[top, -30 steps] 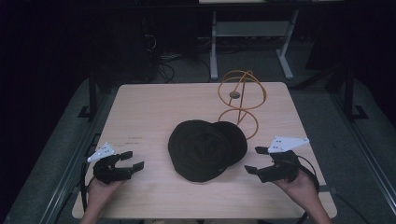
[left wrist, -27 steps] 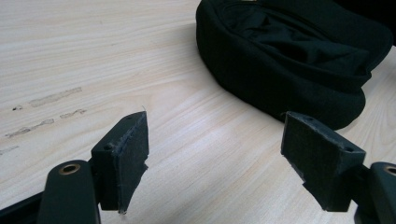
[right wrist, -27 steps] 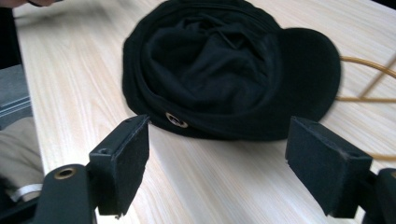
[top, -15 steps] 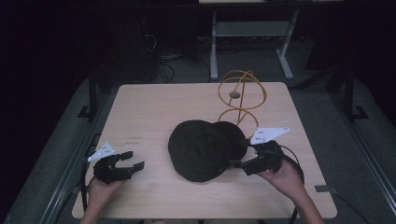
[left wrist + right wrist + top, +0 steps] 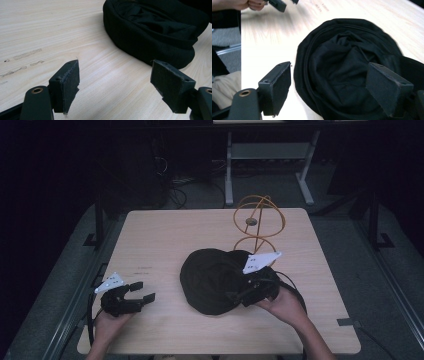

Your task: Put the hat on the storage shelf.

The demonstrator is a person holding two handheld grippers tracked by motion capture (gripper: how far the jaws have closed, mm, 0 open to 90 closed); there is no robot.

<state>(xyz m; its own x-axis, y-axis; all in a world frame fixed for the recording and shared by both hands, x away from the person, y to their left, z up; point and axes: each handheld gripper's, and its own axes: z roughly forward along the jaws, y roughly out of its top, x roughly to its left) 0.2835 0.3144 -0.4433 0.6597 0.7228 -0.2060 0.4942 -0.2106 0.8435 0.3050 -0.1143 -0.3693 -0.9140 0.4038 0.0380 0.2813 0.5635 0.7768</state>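
- The surface [image 5: 165,235] is taking up the middle of the high view, its pale wood bare at the upper left, which is leaving room for both hands to work from the bottom edge.
- The black hat [image 5: 212,280] is lying just right of centre in that frame, opening turned up with its lining showing in the right gripper view [image 5: 342,72], likely so that the rim is offering an edge to pinch.
- The wire stand [image 5: 258,222] is standing upright beyond the hat toward the upper right, near its far edge; I judge it is waiting to receive the hat.
- The right tool [image 5: 240,296] is hovering over the hat's near right rim, jaws spread wide on either side of the fabric and gripping nothing, lined up for a grasp.
- The left tool [image 5: 142,291] is resting at the lower left, well apart from the hat, jaws released and empty, apparently being kept out of the way.
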